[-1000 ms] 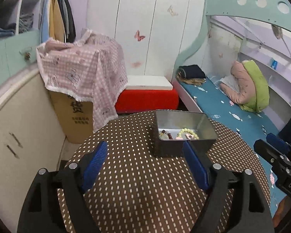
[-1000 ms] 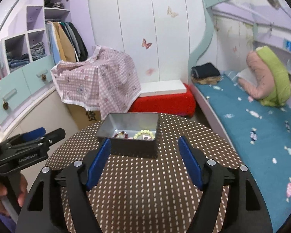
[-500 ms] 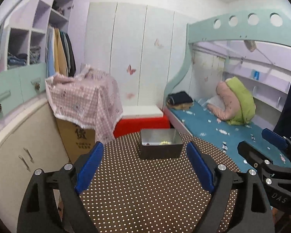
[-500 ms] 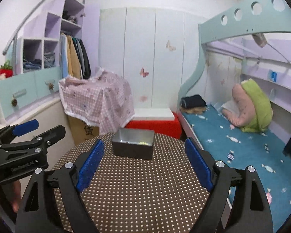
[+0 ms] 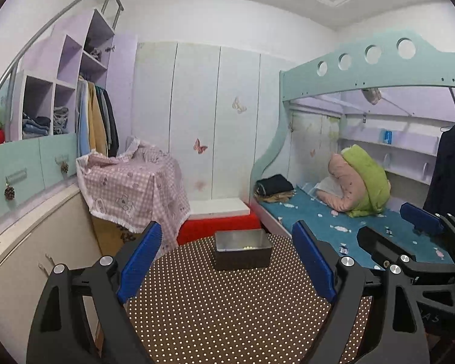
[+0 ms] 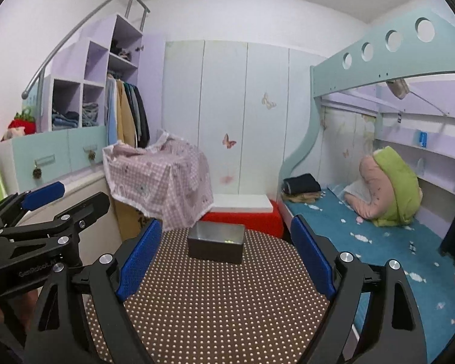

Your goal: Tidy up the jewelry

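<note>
Hovering above the dotted round table (image 5: 242, 309), both empty. Left gripper (image 5: 227, 261): blue pads spread wide, jaws just opened further, nothing between. Centre, far edge of table: grey metal tin (image 5: 242, 253) with pale beads (image 5: 248, 247) inside, well apart from both. Right gripper (image 6: 226, 257): spread wide likewise, jaws just opened further.

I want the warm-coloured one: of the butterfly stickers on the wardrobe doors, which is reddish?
The lower butterfly sticker, reddish-pink, low on the door. The upper butterfly sticker is pale cream and sits higher, further right.
</note>
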